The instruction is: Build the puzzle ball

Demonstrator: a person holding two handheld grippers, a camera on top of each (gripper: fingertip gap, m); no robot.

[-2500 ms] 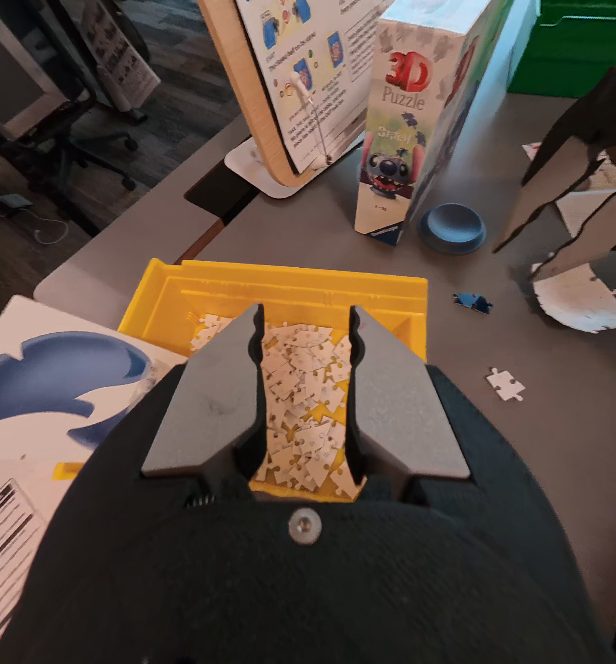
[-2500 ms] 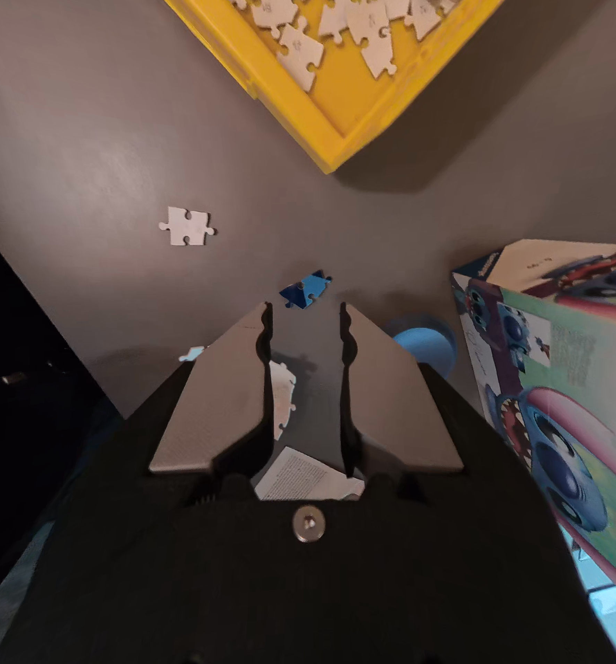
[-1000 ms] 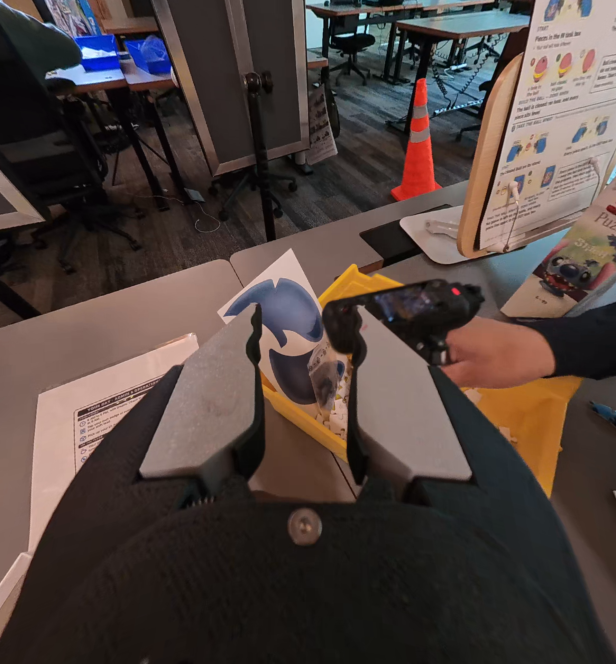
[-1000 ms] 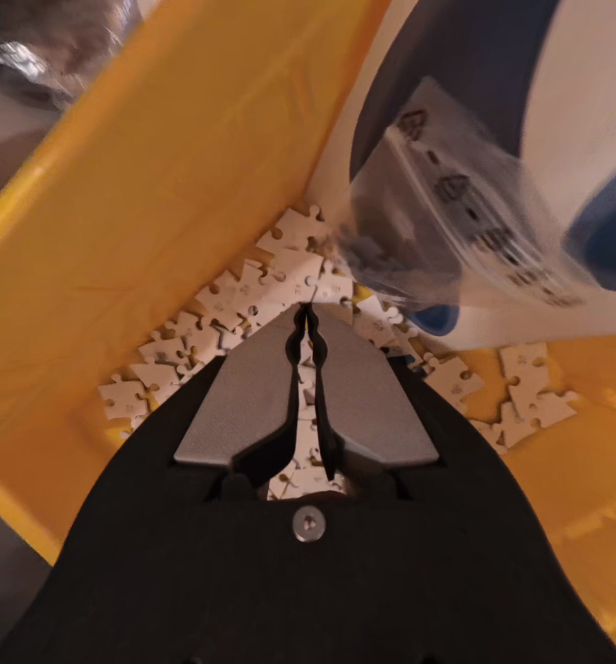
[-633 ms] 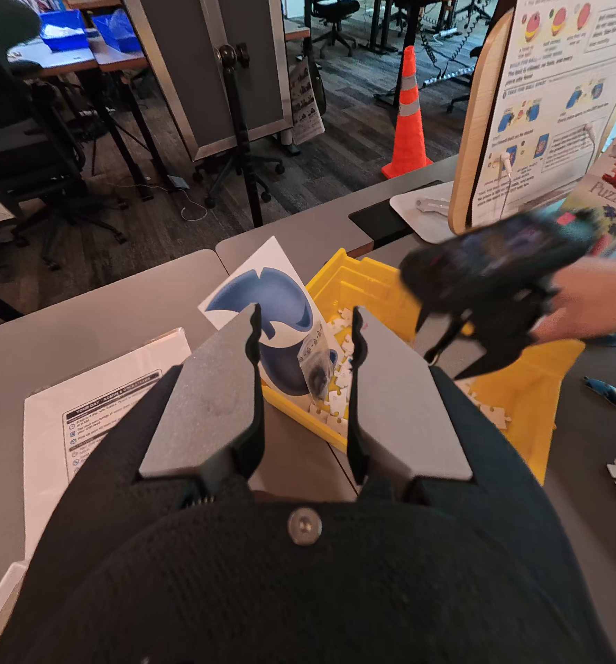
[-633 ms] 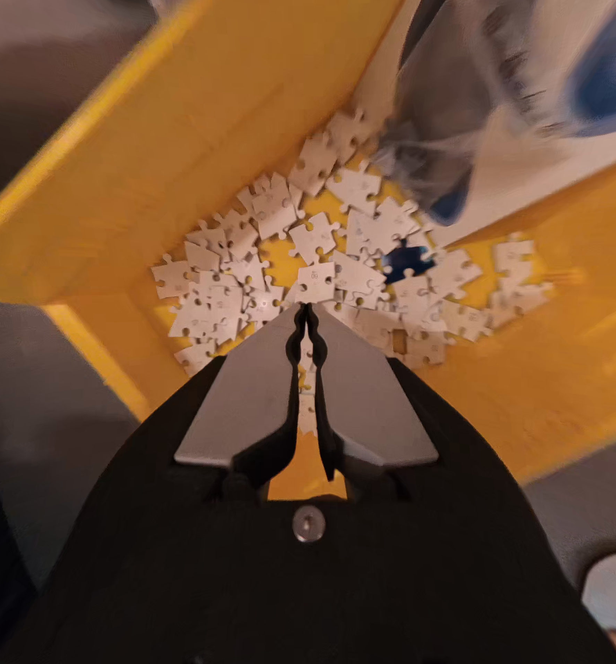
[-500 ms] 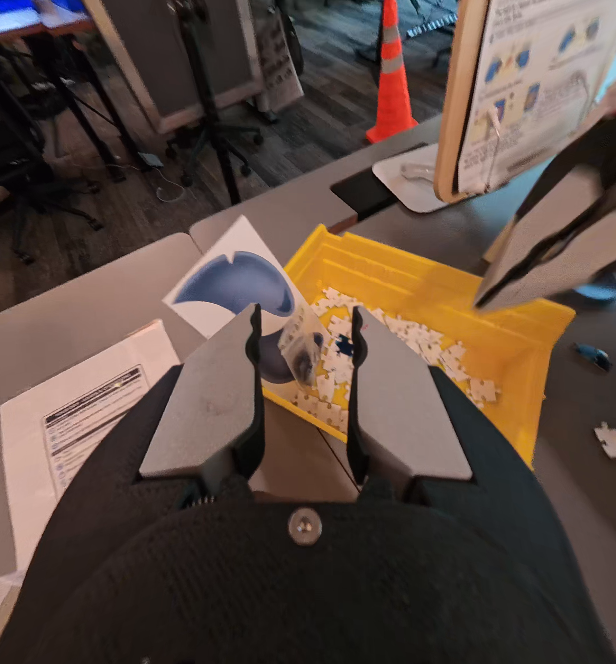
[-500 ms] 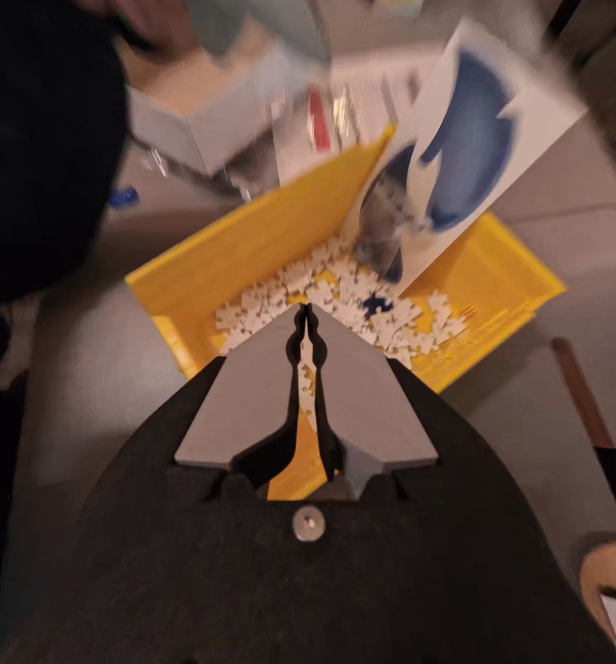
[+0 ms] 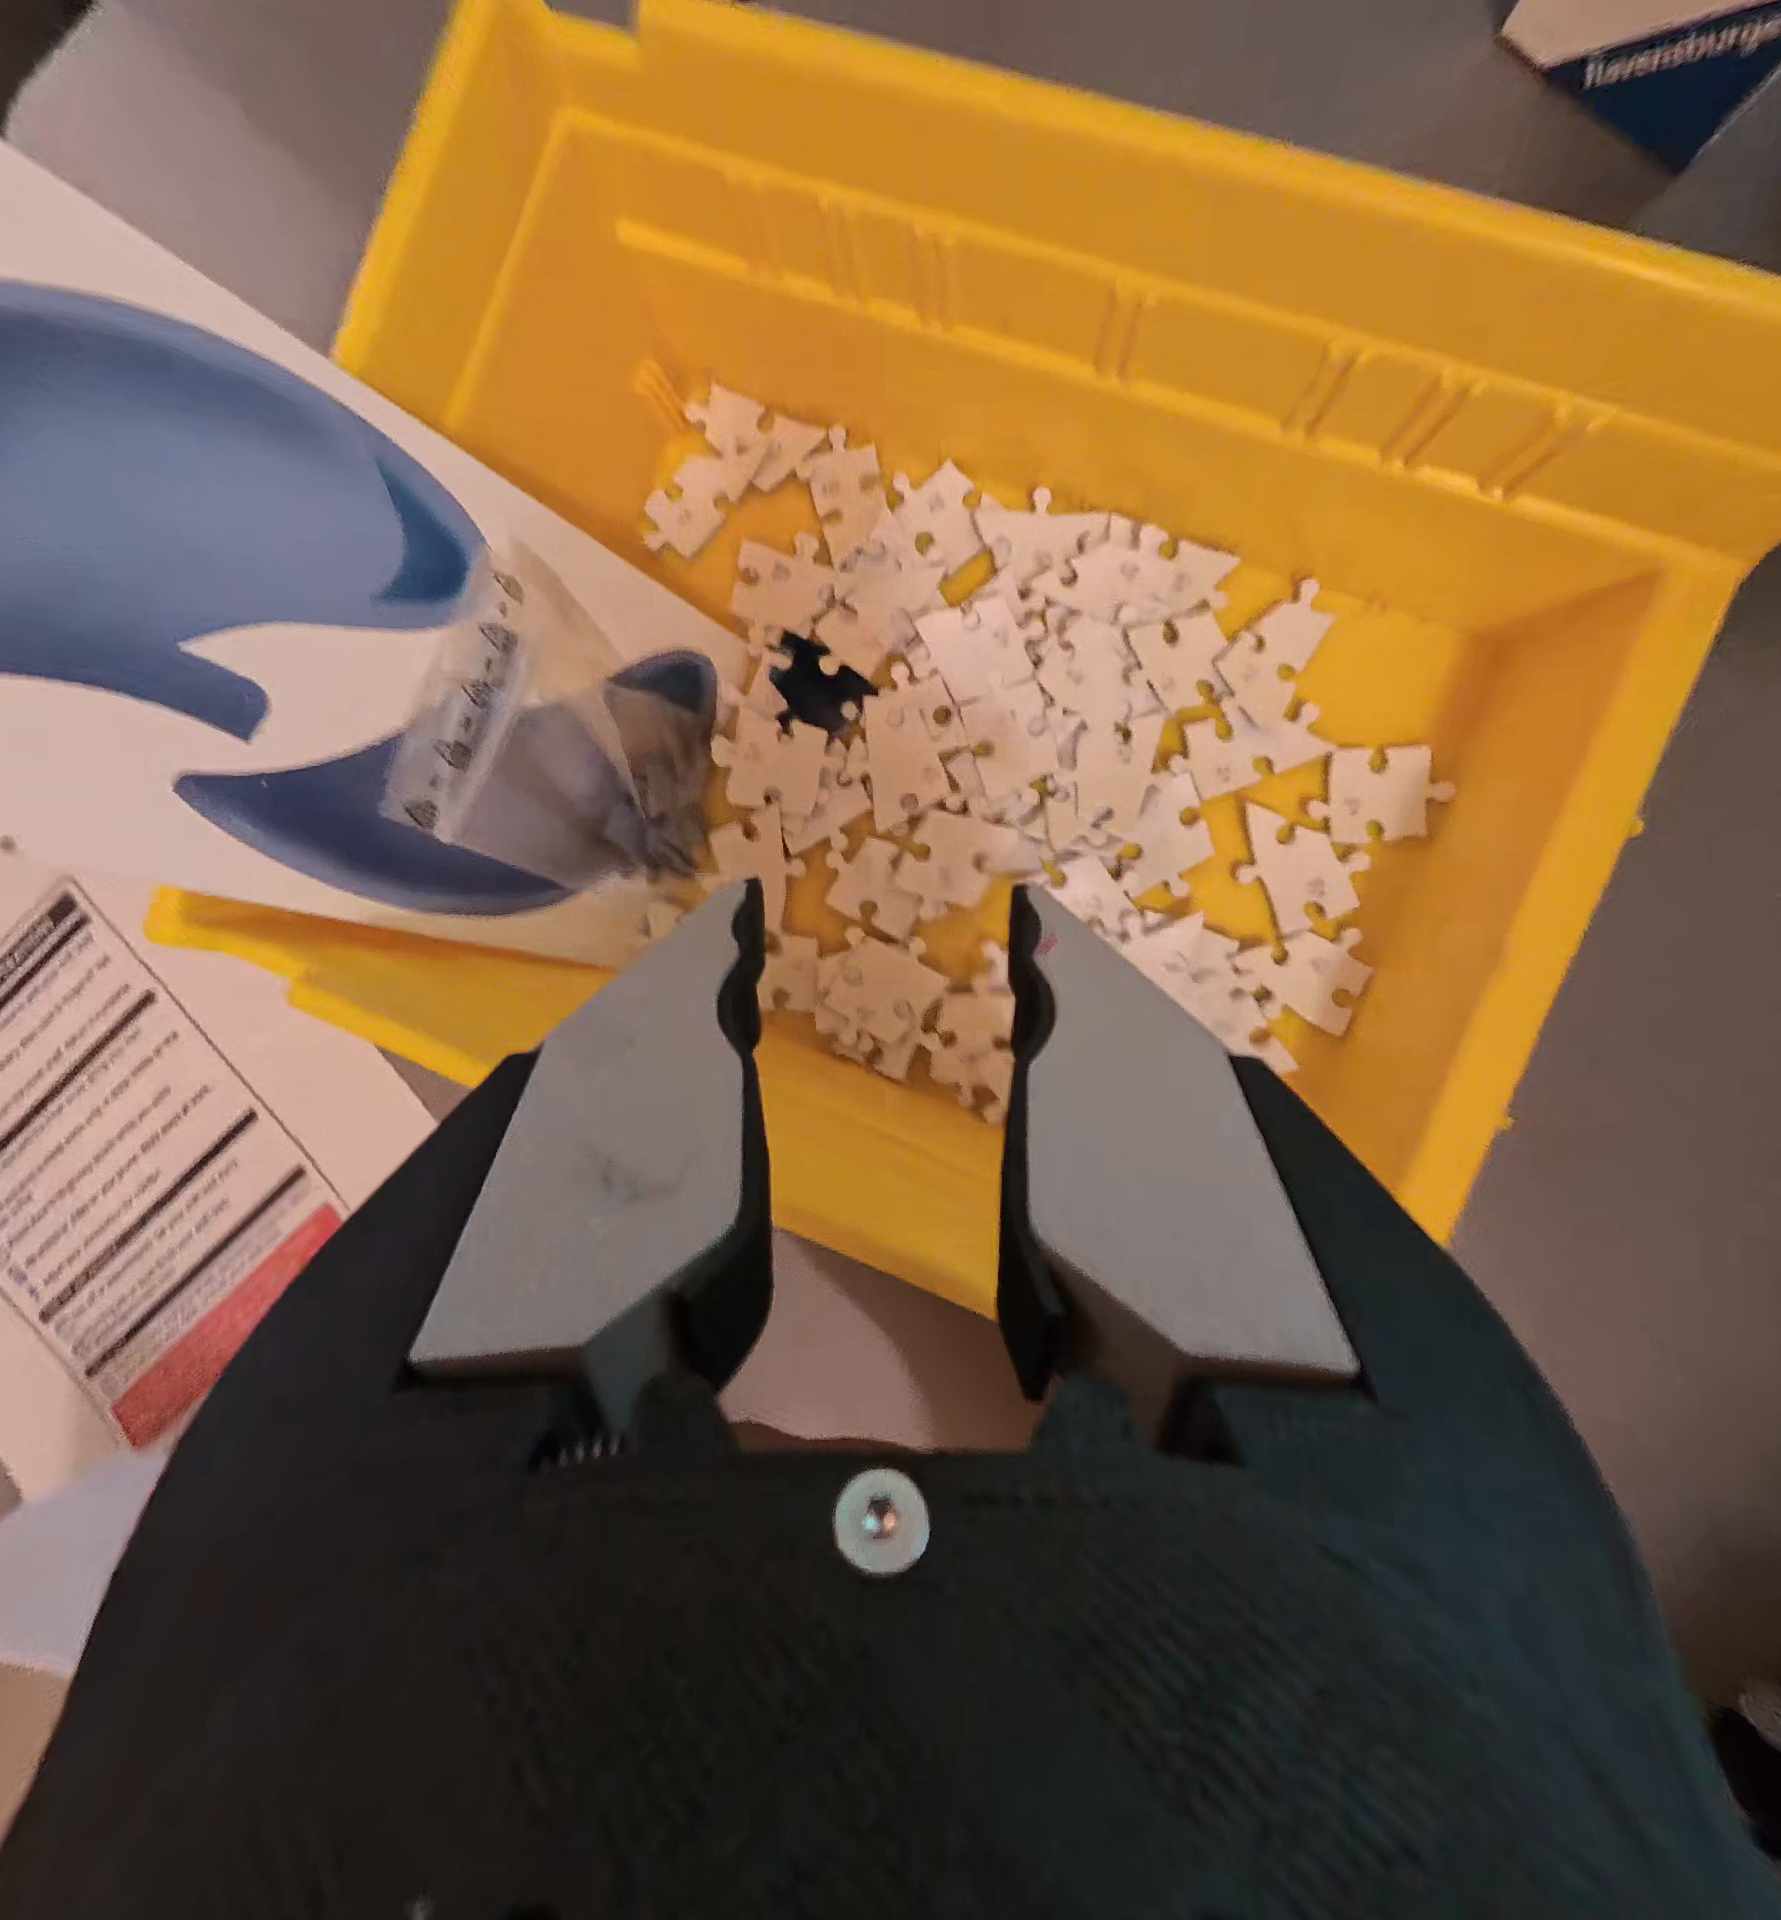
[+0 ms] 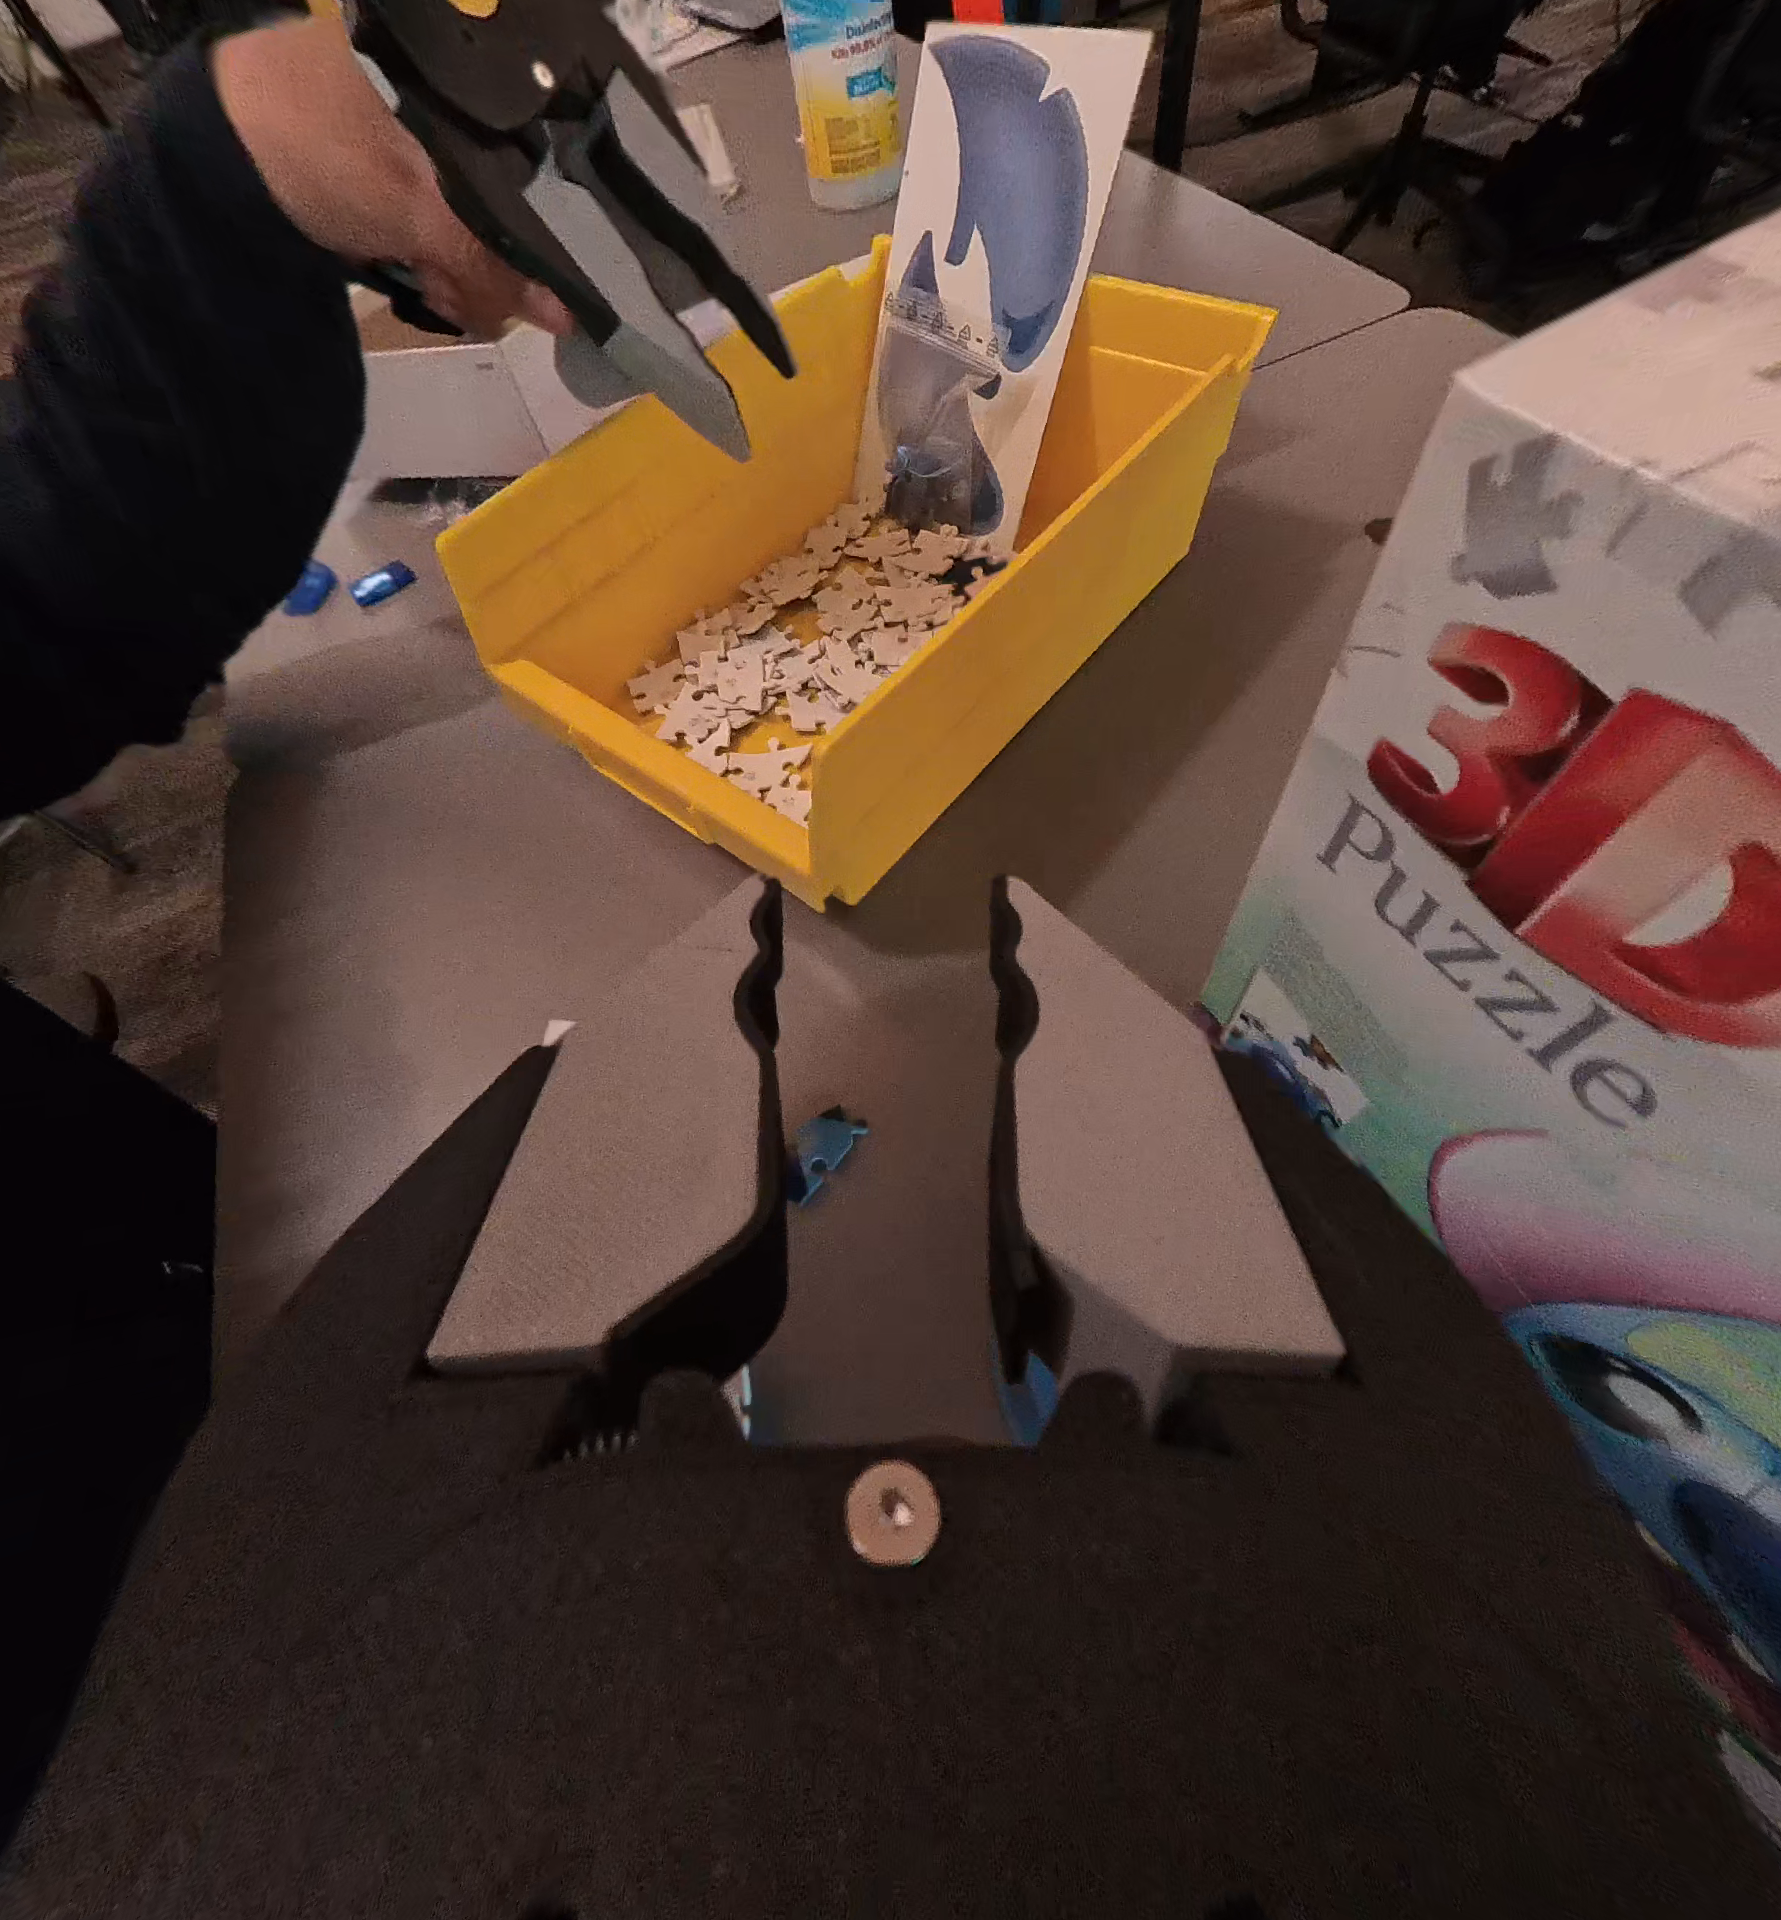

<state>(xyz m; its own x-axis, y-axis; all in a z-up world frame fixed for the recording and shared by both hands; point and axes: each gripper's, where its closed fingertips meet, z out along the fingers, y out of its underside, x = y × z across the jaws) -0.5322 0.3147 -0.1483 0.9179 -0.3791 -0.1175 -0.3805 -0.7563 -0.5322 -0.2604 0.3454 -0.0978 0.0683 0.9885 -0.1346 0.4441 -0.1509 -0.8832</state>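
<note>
barely begun: pieces (image 9: 1021,748) lie loose in the bin (image 9: 1125,312); left gripper (image 9: 881,935) and right gripper (image 10: 881,914) fingers open, empty.

right hand-held gripper (image 10: 884,904) opened, withdrawn from yellow bin (image 10: 927,727), left hand-held gripper (image 9: 881,935) now over it

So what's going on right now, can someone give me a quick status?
Left gripper open, above yellow bin of puzzle pieces. Right gripper open, empty, over table; blue piece below. Card with bag leaning in bin.
</note>
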